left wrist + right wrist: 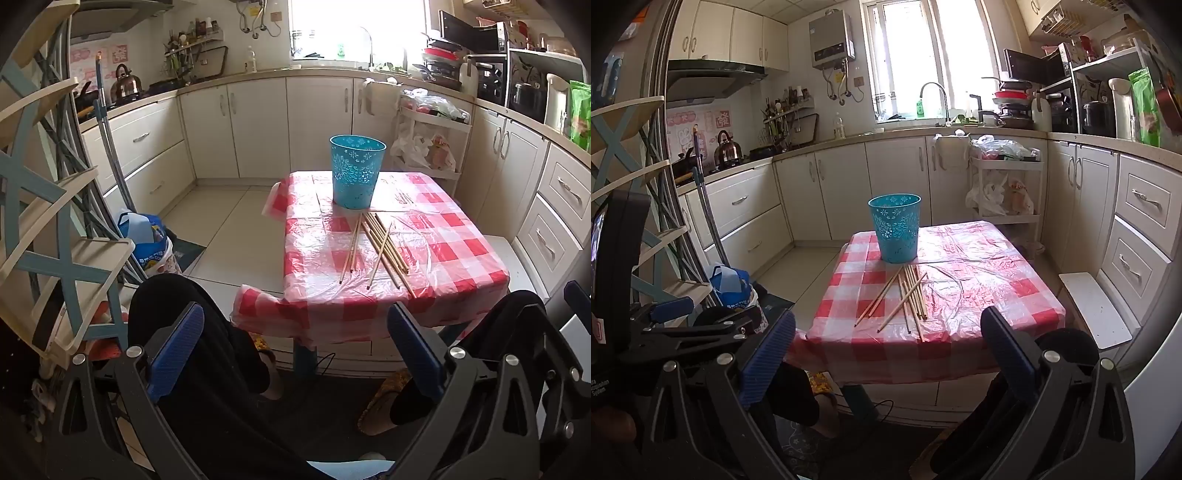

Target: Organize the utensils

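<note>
The left gripper [295, 354] hangs short of the table's near edge, jaws spread wide with nothing between them. On the table [461, 258] (under a red-checked plastic cloth) a teal perforated bin [356, 171] stands upright near the far edge, and a loose bundle of wooden chopsticks [376, 247] lies just in front of it, tips toward the near edge. The right gripper [886, 354] is likewise released, holding nothing.
</note>
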Tool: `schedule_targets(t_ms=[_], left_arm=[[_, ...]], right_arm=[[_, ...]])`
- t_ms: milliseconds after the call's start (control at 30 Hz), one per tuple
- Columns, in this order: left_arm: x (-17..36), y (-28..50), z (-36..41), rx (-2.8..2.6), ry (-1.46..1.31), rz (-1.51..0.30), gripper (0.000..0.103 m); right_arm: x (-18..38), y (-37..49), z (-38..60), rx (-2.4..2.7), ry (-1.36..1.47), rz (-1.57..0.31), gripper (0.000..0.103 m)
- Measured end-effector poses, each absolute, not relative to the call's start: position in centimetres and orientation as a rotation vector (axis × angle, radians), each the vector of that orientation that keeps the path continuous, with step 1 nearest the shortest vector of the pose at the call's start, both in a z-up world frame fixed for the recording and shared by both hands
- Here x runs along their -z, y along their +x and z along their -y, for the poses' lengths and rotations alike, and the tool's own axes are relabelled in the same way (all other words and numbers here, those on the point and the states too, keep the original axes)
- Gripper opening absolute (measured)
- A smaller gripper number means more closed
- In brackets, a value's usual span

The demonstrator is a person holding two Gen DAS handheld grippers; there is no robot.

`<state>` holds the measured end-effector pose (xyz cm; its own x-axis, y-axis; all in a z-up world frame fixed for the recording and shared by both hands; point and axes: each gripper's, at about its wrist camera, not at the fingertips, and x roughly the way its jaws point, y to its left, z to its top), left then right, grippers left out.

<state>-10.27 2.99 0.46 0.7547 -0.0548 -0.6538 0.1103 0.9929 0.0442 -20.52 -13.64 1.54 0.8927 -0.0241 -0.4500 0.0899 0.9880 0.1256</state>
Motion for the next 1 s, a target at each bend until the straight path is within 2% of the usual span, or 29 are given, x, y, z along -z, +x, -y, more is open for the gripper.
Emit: schedule_targets(t_ms=[1000], left_arm=[[-0.33, -10.47, -3.33, 0.086, 0.081, -0.71, 0.095]], right_arm=[[-1.51, -20.57, 13.64, 0.058, 0.145, -0.467, 0.096]])
